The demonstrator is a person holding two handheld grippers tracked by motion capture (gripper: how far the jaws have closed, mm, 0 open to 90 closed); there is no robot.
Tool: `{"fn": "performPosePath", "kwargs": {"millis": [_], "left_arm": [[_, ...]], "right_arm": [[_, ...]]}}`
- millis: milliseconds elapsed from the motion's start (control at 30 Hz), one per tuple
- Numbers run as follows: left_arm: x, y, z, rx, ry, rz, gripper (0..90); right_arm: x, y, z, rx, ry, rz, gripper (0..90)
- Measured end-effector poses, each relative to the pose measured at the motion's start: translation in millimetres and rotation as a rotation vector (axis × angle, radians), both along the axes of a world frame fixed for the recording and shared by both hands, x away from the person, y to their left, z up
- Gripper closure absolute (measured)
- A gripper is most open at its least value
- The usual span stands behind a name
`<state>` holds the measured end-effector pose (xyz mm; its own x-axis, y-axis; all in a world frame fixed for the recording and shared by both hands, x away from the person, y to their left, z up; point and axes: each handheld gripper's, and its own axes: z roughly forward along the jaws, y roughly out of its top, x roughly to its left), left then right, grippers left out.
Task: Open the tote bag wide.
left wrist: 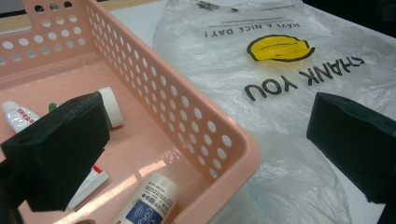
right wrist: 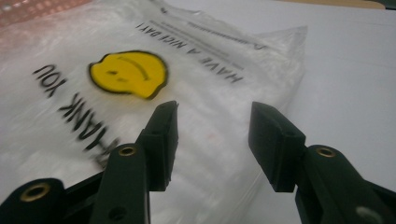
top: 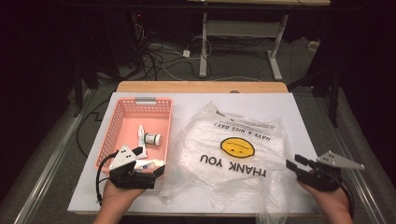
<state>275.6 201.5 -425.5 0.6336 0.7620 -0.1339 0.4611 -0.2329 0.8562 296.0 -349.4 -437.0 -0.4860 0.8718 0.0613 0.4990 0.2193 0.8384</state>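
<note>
A white-covered table [top: 299, 116] is seen in a dark room. The plastic bag [top: 233, 154] lies flat between the grippers, the pink basket [top: 122, 116] touching its left edge. The left gripper [top: 148, 161], jaws wide apart and empty, is held over the basket's near corner; the right gripper [top: 295, 162], partly open and empty, points at the bag's right edge.

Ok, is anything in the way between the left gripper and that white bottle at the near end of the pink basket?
Nothing visible blocks it. The left gripper is open, straddling the pink basket's near corner, one jaw inside over the tubes, the other over the plastic bag. The white bottle lies just below, uncovered.
</note>
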Motion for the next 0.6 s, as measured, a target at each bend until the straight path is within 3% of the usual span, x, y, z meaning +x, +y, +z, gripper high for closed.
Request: {"fn": "performPosePath", "kwargs": {"millis": [167,200,367,400,433,600], "left_arm": [[2.0,4.0,-1.1,-0.025,0.003,0.009,0.0],[2.2,4.8,-1.4,-0.033,0.002,0.010,0.0],[3.8,7.5,-2.7,-0.041,0.002,0.022,0.0],[3.8,7.5,-2.7,-0.041,0.002,0.022,0.0],[4.0,7.9,-2.4,-0.040,0.000,0.026,0.0],[3.2,10.3,-2.6,-0.044,0.004,0.041,0.0]], "right_arm": [[41.9,-4.0,-6.1,0.012,0.017,-0.030,46.6],[62.1,-4.4,-9.4,0.011,0.028,-0.043,43.4],[99.1,-5.0,-17.2,0.000,0.047,-0.064,34.0],[99.1,-5.0,-17.2,0.000,0.047,-0.064,34.0],[115.7,-4.7,-22.3,-0.003,0.074,-0.069,28.2],[143.2,-1.9,-28.0,-0.018,0.085,-0.066,20.0]]}}
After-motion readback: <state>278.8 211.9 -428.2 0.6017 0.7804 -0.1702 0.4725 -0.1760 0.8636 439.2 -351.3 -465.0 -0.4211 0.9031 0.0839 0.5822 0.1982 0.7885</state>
